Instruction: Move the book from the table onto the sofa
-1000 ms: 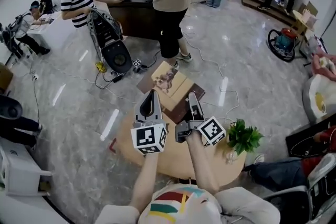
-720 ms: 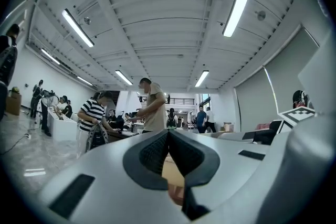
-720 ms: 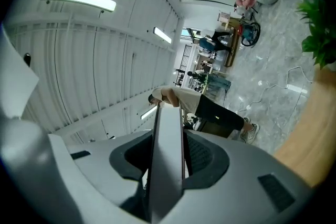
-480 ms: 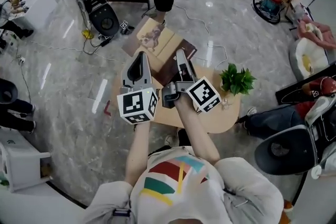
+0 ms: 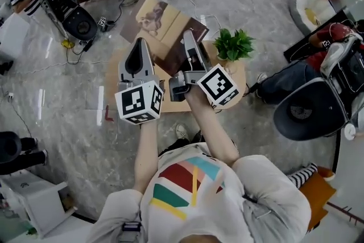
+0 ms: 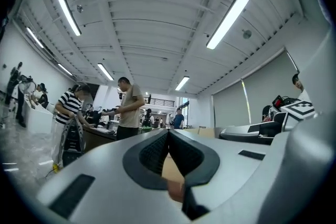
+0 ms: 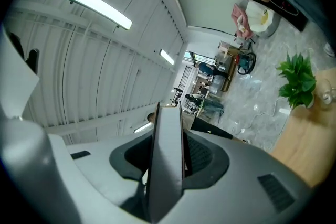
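Note:
The book (image 5: pixel 165 23), tan-covered with a picture and a dark brown back, hangs in the air over the far edge of the round wooden table (image 5: pixel 236 81). Both grippers hold it from the near side. My left gripper (image 5: pixel 138 49) is shut on its near left edge; in the left gripper view a tan sliver of the book (image 6: pixel 173 171) sits between the closed pads of that gripper (image 6: pixel 168 135). My right gripper (image 5: pixel 190 45) is shut on its near right part; in the right gripper view the book's edge (image 7: pixel 167 155) stands upright between the pads of that gripper (image 7: pixel 168 110).
A small potted plant (image 5: pixel 232 45) stands on the table beside the right gripper. A grey office chair (image 5: pixel 311 112) and a seated person's legs (image 5: pixel 284 83) are at the right. A white seat with pink cloth (image 5: pixel 313 1) is far right. Black equipment (image 5: pixel 74 15) and cables lie on the floor.
Both grippers have carried the book along while the person turned. Table and plant have slid up and left in the head view; the chair and far-right seat came into view.

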`<state>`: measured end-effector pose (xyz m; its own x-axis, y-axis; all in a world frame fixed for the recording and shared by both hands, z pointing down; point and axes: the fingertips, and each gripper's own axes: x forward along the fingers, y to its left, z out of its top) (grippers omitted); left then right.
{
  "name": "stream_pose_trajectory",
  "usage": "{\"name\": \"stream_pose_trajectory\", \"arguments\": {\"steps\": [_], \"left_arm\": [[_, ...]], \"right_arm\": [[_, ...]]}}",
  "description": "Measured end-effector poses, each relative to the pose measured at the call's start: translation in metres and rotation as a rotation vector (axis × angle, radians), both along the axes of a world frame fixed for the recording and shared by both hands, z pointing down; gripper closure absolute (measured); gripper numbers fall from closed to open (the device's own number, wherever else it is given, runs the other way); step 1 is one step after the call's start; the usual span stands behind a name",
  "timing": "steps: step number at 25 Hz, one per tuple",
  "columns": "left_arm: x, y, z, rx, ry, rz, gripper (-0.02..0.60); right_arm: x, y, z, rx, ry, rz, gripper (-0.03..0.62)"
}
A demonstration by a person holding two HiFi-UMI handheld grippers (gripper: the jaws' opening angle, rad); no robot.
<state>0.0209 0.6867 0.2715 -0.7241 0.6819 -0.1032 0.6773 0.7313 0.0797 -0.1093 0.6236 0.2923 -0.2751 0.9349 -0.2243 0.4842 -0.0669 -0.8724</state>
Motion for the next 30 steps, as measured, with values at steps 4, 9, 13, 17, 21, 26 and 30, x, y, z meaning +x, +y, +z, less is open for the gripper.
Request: {"name": "stream_pose_trajectory", "arguments": {"steps": [4,9,13,17,21,26,30], "left_arm": [[-0.052,-0.035,-0.003,-0.005,-0.011,0.102,0.575],[-0.128,-0.111,-0.014,0.0,-0.058,0.306,0.575],[-0.194,-0.189,-0.028,-0.027,-0.099,0.429,0.575],[-0.294,-0.33,-0.027,-0.013,-0.114,0.7,0.575],[-0.353,-0.498,-0.034,-0.035,-0.143,0.982,0.575],[-0.366,-0.702,-0.04,-0.045,-0.148,1.374,0.575],[-0.333,-0.851,-0.042,-0.041,-0.153,1.674,0.575]], "right_arm": [[-0.037,-0.049,-0.003,-0.005,-0.024,0.076,0.434],[-0.092,-0.146,-0.016,-0.012,-0.09,0.265,0.434],[-0.137,-0.24,-0.041,-0.05,-0.182,0.366,0.434],[-0.196,-0.401,-0.061,-0.064,-0.258,0.624,0.434],[-0.215,-0.567,-0.072,-0.045,-0.312,0.887,0.434],[-0.172,-0.764,-0.069,-0.033,-0.311,1.279,0.434],[-0.097,-0.894,-0.064,-0.039,-0.3,1.594,0.434]]}}
